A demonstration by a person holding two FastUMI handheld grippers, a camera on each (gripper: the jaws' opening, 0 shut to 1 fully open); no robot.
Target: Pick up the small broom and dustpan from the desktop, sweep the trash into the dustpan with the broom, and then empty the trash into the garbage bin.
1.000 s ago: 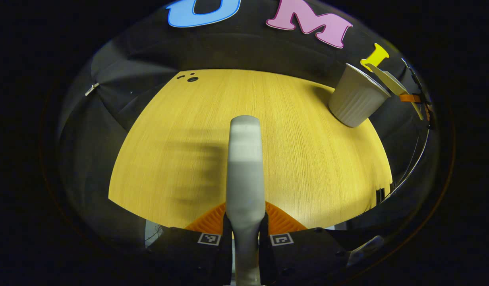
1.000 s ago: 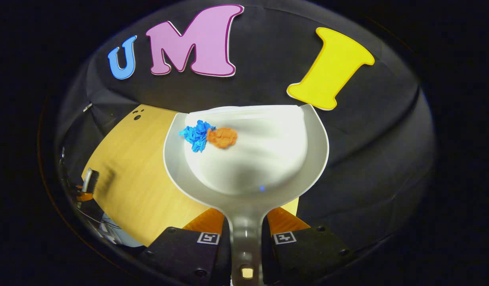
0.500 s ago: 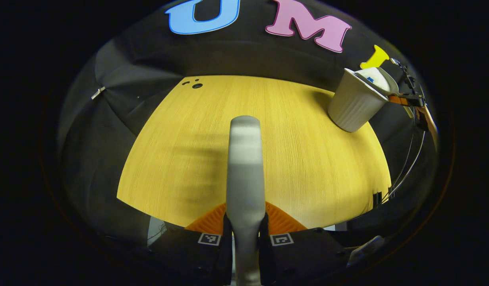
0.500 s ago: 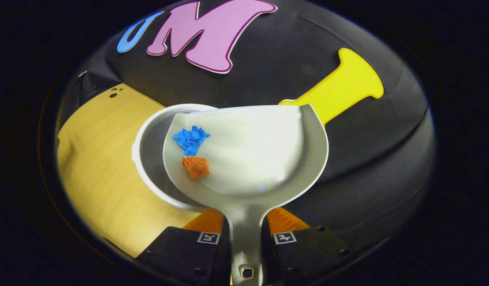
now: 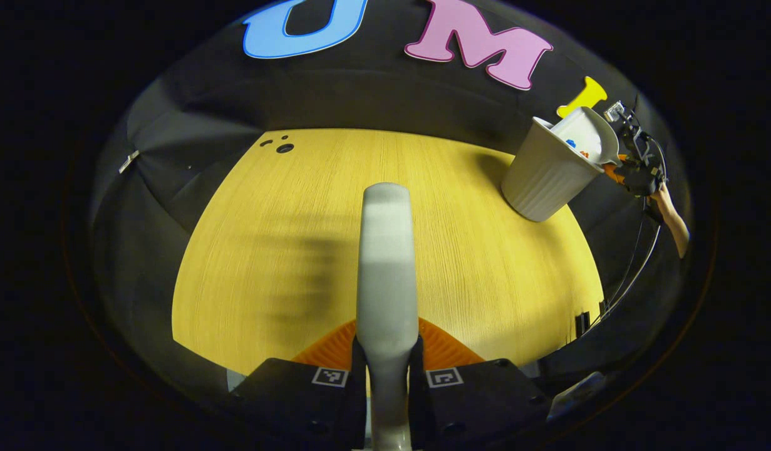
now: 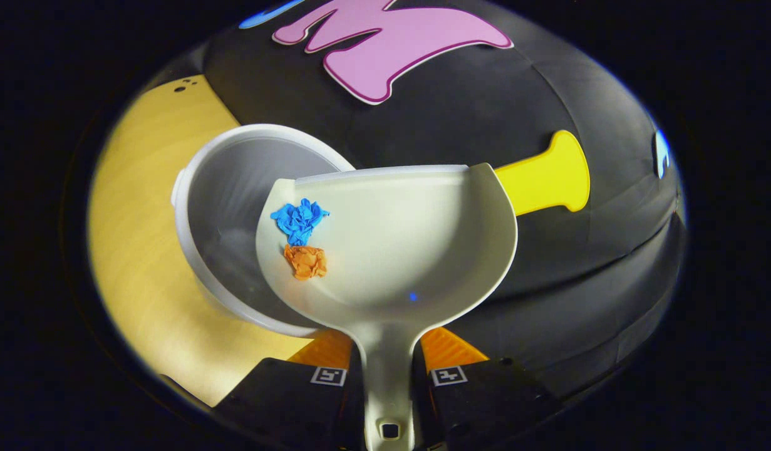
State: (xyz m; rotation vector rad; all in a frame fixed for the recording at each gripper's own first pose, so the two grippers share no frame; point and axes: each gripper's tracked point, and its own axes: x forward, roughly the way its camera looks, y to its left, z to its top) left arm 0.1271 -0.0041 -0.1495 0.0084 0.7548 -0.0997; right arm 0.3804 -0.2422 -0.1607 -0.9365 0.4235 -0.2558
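Over the bin (image 6: pixel 235 207), tilted toward its mouth, your dustpan (image 6: pixel 410 244) carries a blue paper ball (image 6: pixel 299 219) and an orange one (image 6: pixel 305 261) by its bin-side edge. Your right tool (image 6: pixel 388 376) pinches its handle. Your left tool (image 5: pixel 386 376) pinches the broom (image 5: pixel 386 263) over the table (image 5: pixel 473 263), well apart from the bin.

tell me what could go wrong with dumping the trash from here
1. The blue scrap and orange scrap sit at the dustpan's left side wall, and the pan only partly overlaps the garbage bin. A tilt in the wrong direction could spill them onto the desktop.
2. The bin looks light; the pan's edge could nudge it over.
3. The right gripper holds only the thin handle, so the pan might twist.
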